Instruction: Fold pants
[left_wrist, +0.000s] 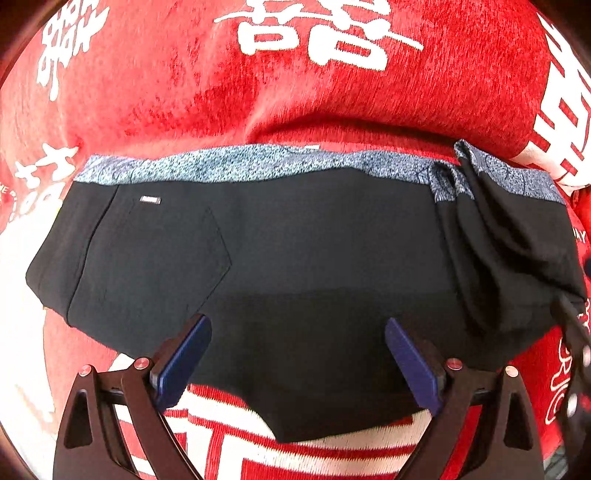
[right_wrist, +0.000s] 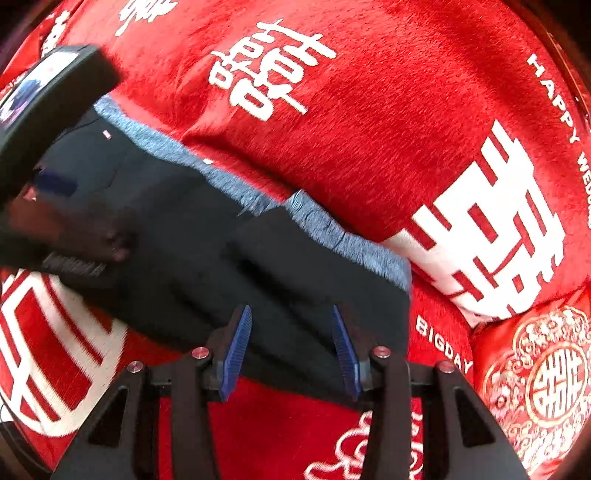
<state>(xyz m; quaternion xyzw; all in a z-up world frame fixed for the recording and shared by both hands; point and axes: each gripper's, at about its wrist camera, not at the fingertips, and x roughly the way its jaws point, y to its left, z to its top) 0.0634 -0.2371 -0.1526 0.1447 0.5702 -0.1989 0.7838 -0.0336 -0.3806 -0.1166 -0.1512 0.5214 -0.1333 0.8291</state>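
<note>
Black pants (left_wrist: 295, 258) lie folded into a compact bundle on the red blanket (left_wrist: 295, 92), waistband (left_wrist: 258, 164) at the far edge. Both the left gripper (left_wrist: 297, 354) and right gripper (right_wrist: 291, 347) hover with jaws apart, holding nothing. I'd smooth the rumpled right-hand end before pinching the near edge.

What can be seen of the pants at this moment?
The pants are black, of a smooth matte fabric, with a blue-grey speckled waistband. They lie folded and mostly flat on the red cloth with white characters. A pointed back pocket and a small metal tag show at one end; the other end is bunched into creases. Both the left claw and right claw hover open over the near edge, gripping nothing.
</note>
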